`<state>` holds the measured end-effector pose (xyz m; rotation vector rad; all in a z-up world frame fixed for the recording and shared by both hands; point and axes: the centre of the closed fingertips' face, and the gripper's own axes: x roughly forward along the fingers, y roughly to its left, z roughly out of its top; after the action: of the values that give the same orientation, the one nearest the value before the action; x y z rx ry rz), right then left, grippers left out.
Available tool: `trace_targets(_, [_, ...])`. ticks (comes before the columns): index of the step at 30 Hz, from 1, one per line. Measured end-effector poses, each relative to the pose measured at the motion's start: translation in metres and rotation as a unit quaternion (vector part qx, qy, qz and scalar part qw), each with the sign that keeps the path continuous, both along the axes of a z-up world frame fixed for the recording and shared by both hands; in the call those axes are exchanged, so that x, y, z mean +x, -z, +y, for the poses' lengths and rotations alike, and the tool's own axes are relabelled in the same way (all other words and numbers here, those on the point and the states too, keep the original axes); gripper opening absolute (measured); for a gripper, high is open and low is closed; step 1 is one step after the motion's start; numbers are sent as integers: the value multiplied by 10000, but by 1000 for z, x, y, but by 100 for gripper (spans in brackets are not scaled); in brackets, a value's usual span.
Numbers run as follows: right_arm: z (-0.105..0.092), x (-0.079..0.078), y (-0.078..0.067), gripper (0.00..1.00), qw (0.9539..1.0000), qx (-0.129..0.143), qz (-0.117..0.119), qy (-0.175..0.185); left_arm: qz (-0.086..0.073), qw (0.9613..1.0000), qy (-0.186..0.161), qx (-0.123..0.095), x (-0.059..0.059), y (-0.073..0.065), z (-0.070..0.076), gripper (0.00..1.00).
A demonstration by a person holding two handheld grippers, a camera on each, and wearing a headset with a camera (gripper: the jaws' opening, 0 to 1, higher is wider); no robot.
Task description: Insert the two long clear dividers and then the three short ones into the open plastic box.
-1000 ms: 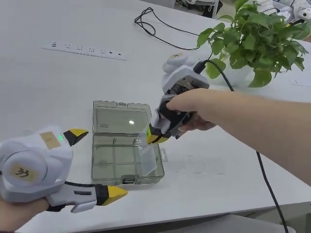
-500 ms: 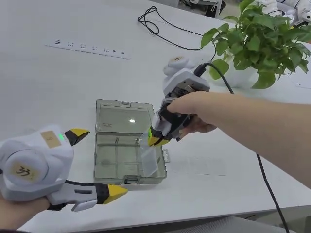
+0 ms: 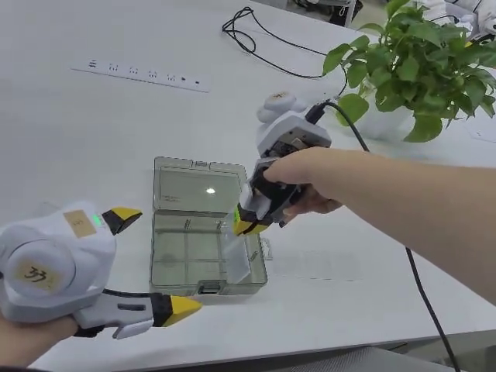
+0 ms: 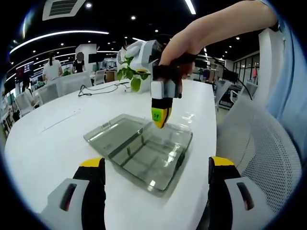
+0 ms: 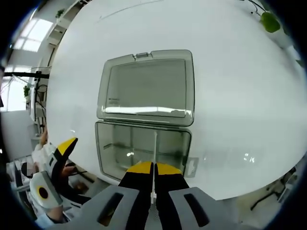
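Observation:
The open clear plastic box [image 3: 180,249] lies on the white table, its lid [image 3: 195,190] folded back flat. Clear dividers stand in its base. My right gripper [image 3: 245,226] hangs over the right end of the base, shut on a clear divider [image 3: 240,254] whose lower edge reaches into the box. In the right gripper view that divider [image 5: 155,143] shows edge-on between the shut jaws of the right gripper [image 5: 153,168], over the box [image 5: 144,86]. My left gripper [image 3: 155,262] stands open at the near left of the box. Its own view shows the left gripper [image 4: 156,165] facing the box [image 4: 136,153] with nothing between its jaws.
Faint clear pieces [image 3: 310,265] lie flat on the table right of the box. A white power strip [image 3: 143,74] and a black cable [image 3: 263,39] lie at the back. A potted plant [image 3: 418,70] stands at the back right. The table's front edge [image 3: 310,349] runs close below the box.
The right gripper has shifted slightly left and down with the divider, further over the box's base. The left gripper has stayed in place.

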<state>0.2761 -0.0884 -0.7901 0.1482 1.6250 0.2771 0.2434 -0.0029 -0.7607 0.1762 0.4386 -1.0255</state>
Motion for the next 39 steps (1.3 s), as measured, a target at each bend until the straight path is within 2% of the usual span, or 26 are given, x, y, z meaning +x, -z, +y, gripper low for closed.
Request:
trace_targets(7, [-2,10,2,2,10000,-35,55,-28,27,10000,-8,-19,0,2,0,90])
trace_targets(9, [-1,7,1,2,10000,-36,63,-28,42,10000,5,-13,-1,3,0,90])
trace_targets(15, [-3,14,3,2,9999,-36,110,-38,89,10000,5,-18,-3,6,-1,89])
trace_targets(21, [-3,13,5,2,9999,-39,109,-73,97,9999,-22,-17,-3,7,1,89])
trace_targets(25, [0,5,3,2,9999,-54,105,-77,121,9999,-58,-38,-2,9,3,88])
trace_targets(29, [-1,9,8,2,9999,-45,119,-84,133,9999,-95,-47,-2,10,4,87])
trace_targets(33, [4,2,6,2,9998,-69,115,-163,161,9998,-111,-66,-3,11,6,87])
trace_targets(39, [-2,15,9,2,9998,-75,120,-163,199,9997,-135,-103,-3,11,6,86])
